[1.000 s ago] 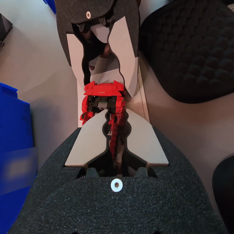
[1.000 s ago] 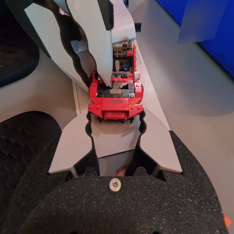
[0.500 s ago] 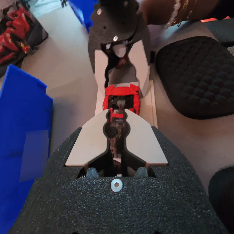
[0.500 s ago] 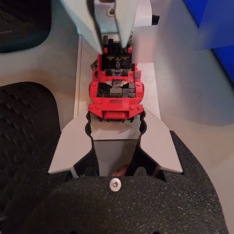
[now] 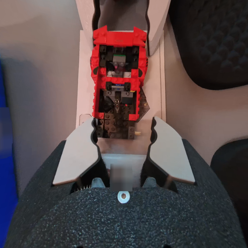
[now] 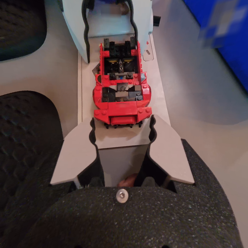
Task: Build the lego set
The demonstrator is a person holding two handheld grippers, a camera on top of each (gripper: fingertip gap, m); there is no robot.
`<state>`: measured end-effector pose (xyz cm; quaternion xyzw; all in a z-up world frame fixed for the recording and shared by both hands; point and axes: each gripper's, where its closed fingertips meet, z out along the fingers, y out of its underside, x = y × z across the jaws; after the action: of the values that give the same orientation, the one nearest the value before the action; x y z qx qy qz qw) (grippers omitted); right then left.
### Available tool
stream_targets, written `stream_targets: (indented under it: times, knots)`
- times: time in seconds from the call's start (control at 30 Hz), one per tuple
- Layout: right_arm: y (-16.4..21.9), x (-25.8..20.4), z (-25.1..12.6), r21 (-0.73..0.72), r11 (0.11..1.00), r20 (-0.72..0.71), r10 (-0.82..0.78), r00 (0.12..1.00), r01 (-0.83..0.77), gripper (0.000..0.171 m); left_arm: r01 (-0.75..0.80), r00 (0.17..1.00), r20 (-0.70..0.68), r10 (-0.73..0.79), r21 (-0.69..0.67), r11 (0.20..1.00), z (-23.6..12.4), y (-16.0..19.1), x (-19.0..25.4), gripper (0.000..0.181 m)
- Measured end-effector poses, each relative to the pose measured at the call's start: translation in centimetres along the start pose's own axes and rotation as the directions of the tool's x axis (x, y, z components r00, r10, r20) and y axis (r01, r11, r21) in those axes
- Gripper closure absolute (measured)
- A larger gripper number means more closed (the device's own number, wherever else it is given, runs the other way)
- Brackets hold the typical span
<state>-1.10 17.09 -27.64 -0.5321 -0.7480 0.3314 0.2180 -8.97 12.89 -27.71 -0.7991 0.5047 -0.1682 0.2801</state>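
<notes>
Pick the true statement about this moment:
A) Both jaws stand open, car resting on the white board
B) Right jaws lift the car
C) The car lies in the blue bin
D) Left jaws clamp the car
A: the red car sits free on the white board, between the open left gripper and right gripper.

Blue bin (image 5: 5, 120) cut off at left edge, black pads (image 5: 214, 40) partly out of frame

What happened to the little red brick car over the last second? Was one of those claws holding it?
Yes. The left gripper was shut on the red and black brick car, holding it tilted; it has now opened and let go, and the car lies flat on the white sheet. The right gripper stayed open at the car's other end.
</notes>
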Motion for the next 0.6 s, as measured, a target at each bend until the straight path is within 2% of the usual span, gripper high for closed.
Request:
stream_targets:
  times: [0.1, 0.27, 0.37, 0.4, 0.47, 0.5, 0.53, 0.6]
  knots:
    - [0.1, 0.0, -0.1, -0.01, 1.0, 0.022, -0.023, 1.0, 0.023, 0.097, 0.017, 1.0, -0.001, -0.017, 0.014, 1.0, 0.1, -0.2, 0.2, 0.119]
    - [0.2, 0.1, -0.3, -0.009, 0.998, 0.079, -0.056, 0.995, 0.057, 0.099, 0.0, 1.0, 0.007, 0.0, 0.016, 1.0, -0.9, -0.4, 0.6, 0.121]
    - [0.2, 0.0, -0.3, -0.001, 0.998, 0.082, -0.057, 0.995, 0.057, 0.097, 0.003, 1.0, -0.016, 0.0, 0.165, 0.986, -2.8, -2.9, 0.7, 0.132]
    - [0.2, 0.0, -0.3, 0.0, 0.998, 0.077, -0.061, 0.995, 0.061, 0.097, 0.01, 0.999, -0.054, 0.002, 0.222, 0.975, -3.4, -4.0, 1.0, 0.14]
    - [0.2, 0.0, -0.3, 0.001, 0.998, 0.073, -0.062, 0.995, 0.062, 0.097, 0.007, 0.999, -0.047, 0.01, 0.337, 0.941, -4.0, -6.4, 0.8, 0.181]
    - [0.2, 0.1, -0.3, 0.003, 0.998, 0.072, -0.059, 0.996, 0.059, 0.098, -0.002, 1.0, 0.009, -0.001, 0.369, 0.929, -3.6, -7.4, 0.0, 0.181]
    - [0.2, 0.1, -0.3, 0.006, 0.998, 0.071, -0.058, 0.996, 0.057, 0.099, -0.016, 0.998, 0.063, -0.007, 0.354, 0.935, -2.8, -7.8, -0.8, 0.181]
    - [0.2, 0.1, -0.3, 0.01, 0.998, 0.07, -0.056, 0.996, 0.056, 0.099, -0.055, 0.996, 0.084, 0.034, 0.255, 0.965, -0.5, -7.6, -0.8, 0.181]
